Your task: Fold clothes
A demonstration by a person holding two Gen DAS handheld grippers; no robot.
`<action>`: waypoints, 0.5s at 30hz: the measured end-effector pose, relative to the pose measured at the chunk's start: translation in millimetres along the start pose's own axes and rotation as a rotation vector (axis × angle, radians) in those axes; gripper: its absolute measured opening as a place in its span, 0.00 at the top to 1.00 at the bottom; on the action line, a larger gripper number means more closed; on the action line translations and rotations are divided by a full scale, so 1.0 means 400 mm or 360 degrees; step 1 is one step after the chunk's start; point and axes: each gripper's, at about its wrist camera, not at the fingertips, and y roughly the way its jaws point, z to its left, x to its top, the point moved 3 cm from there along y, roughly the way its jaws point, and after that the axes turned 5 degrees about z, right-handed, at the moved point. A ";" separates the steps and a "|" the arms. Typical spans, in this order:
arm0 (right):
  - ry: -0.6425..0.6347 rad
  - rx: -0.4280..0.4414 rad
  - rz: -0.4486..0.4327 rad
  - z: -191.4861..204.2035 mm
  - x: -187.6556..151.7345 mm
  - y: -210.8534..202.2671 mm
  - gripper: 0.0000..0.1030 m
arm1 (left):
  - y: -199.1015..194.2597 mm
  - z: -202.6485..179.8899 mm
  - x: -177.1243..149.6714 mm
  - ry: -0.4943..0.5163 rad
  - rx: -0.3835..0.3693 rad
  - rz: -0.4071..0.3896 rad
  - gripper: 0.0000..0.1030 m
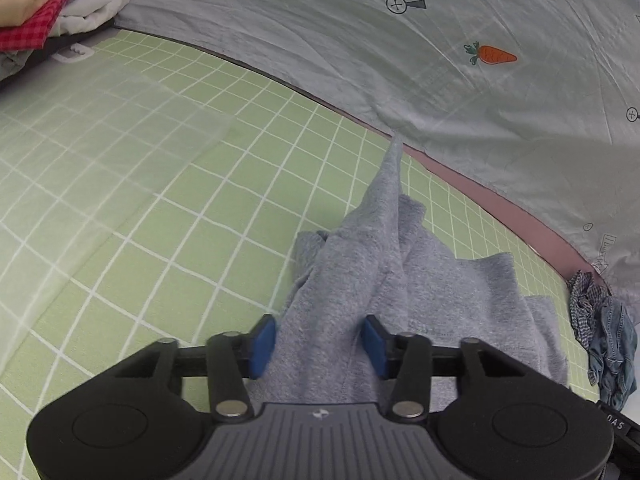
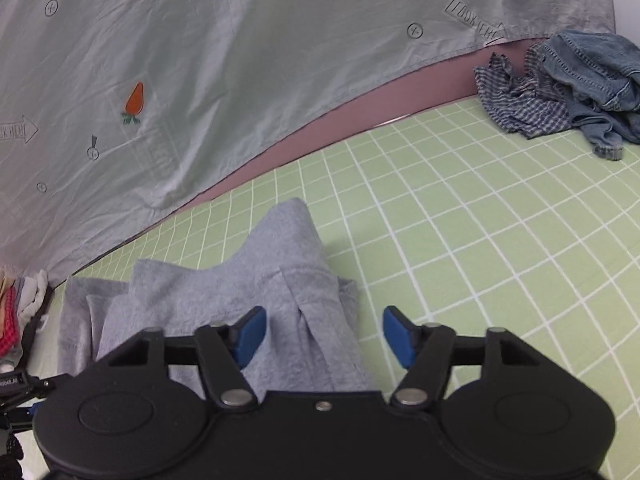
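Observation:
A grey sweatshirt-like garment [image 1: 360, 280] lies crumpled on the green gridded mat [image 1: 160, 200]. One narrow part of it stretches away to the mat's far edge. My left gripper [image 1: 319, 344] is closed on a bunch of this cloth, which fills the gap between the blue pads [image 1: 264, 344]. In the right wrist view the same garment [image 2: 240, 292] runs up under my right gripper [image 2: 324, 334]. That gripper stands open, with the cloth against its left pad [image 2: 250, 336]. A strip of green mat shows beside its right pad.
A pale sheet [image 1: 320, 20] with a carrot print hangs behind the mat [image 2: 480, 240]. A pile of clothes [image 1: 48, 20] with a red checked piece sits at the far left. Crumpled denim and a blue checked cloth [image 2: 580, 80] lie at the far right.

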 end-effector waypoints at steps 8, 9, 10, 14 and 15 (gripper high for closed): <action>0.0160 0.0040 -0.0046 -0.043 0.010 -0.012 0.93 | -0.022 0.079 0.043 -0.0190 0.0001 0.0010 0.93; 0.0169 0.0017 -0.0021 -0.053 0.009 -0.004 0.93 | -0.018 0.070 0.043 -0.0143 0.0024 0.0017 0.86; 0.0177 -0.0005 0.0004 -0.063 0.007 0.004 0.92 | -0.021 0.059 0.041 -0.0091 0.0038 0.0019 0.83; 0.0128 -0.0090 -0.0011 -0.047 0.003 0.004 0.46 | -0.040 0.025 0.029 0.0070 0.0090 -0.0016 0.21; 0.0136 -0.0081 -0.0030 -0.043 0.004 -0.002 0.36 | -0.045 0.023 0.024 0.0079 0.0084 -0.0033 0.14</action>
